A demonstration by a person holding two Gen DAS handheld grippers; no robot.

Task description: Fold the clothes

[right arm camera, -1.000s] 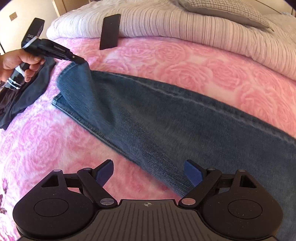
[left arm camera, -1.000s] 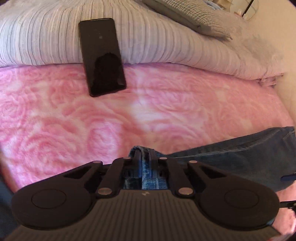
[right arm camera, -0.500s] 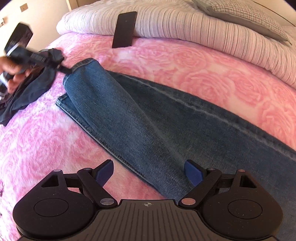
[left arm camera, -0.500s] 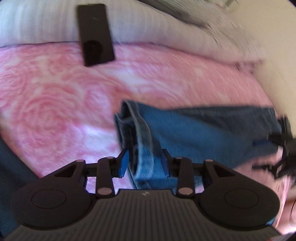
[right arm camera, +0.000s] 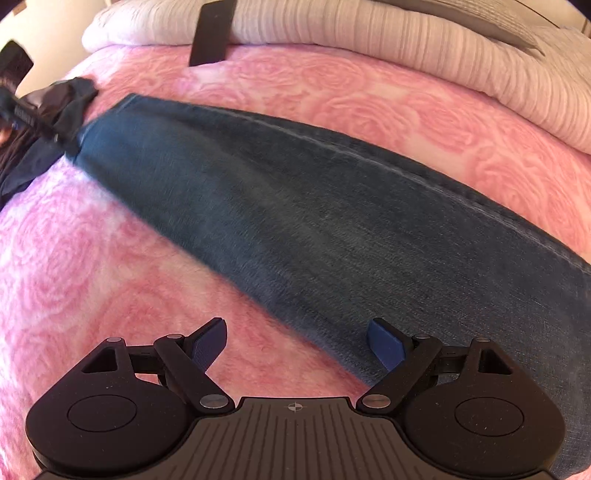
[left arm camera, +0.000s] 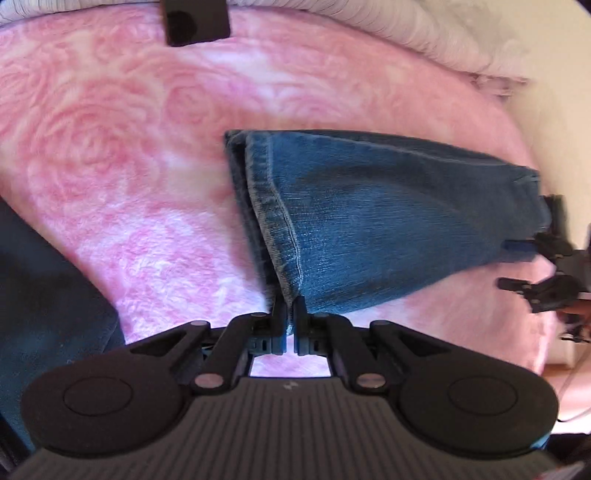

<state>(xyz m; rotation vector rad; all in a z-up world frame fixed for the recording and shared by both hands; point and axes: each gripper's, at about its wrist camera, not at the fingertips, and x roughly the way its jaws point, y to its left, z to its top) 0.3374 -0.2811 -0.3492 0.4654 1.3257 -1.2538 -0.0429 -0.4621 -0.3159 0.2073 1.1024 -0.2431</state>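
A pair of blue jeans (left arm camera: 388, 221) lies stretched across the pink rose blanket (left arm camera: 110, 129), its leg hem toward my left gripper. The left gripper (left arm camera: 290, 310) is shut on the near corner of that hem, and the denim rises from between its fingers. In the right wrist view the same leg (right arm camera: 314, 221) runs diagonally, with the left gripper (right arm camera: 66, 144) at its far left end. My right gripper (right arm camera: 295, 326) stands open just over the near edge of the leg, with nothing pinched between its blue pads (right arm camera: 384, 343). It also shows small at the right edge (left arm camera: 513, 264).
A black phone (left arm camera: 194, 22) leans against the striped white bedding (right arm camera: 406, 40) at the head of the bed. A dark garment (left arm camera: 44, 295) lies bunched on the blanket at the left, near the left gripper. A pale wall and the bed's edge lie at the right.
The left gripper let go of the hem, opened, then closed again on the hem's near corner. The leg, earlier lifted and folded over, now lies pulled out straighter. The right gripper stayed open.
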